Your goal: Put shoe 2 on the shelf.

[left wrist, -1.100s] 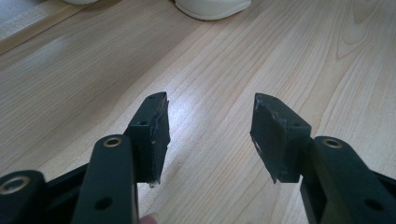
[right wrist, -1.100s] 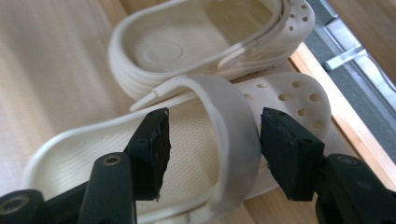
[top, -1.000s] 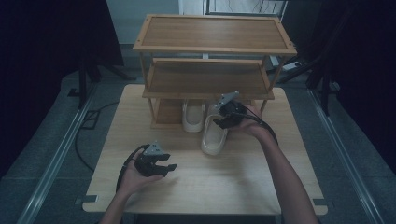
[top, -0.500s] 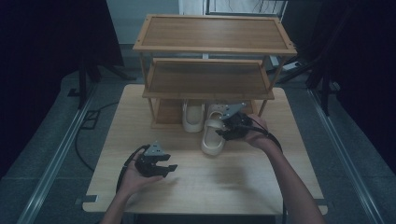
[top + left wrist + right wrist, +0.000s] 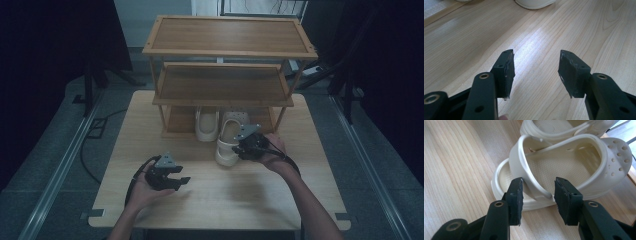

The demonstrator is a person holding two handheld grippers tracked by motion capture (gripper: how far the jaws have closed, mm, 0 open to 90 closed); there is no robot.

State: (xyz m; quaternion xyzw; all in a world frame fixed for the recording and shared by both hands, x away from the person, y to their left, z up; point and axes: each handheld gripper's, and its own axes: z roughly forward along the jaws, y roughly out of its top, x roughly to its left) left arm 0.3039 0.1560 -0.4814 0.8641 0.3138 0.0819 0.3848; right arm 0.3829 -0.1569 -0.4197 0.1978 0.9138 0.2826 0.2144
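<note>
Two cream clogs lie at the foot of a wooden shelf rack (image 5: 225, 50). One clog (image 5: 206, 125) sits under the lowest shelf. The other clog (image 5: 227, 145) (image 5: 574, 170) lies half out on the table, heel toward me. My right gripper (image 5: 239, 149) (image 5: 538, 187) is at that heel, open, with the clog's heel strap (image 5: 534, 185) passing between its jaws. My left gripper (image 5: 180, 180) (image 5: 536, 67) rests open on the table to the front left, holding nothing. The toe of a clog (image 5: 534, 3) peeks in at the top of the left gripper view.
The light wooden table (image 5: 260, 200) has bare room in front of and beside both grippers. The rack's legs and lower shelf (image 5: 222, 85) close in above the clogs. Dark floor and rails surround the table.
My right gripper has come down and toward me, from over the outer clog's toe to its heel. The clog has barely shifted. The left gripper has stayed put.
</note>
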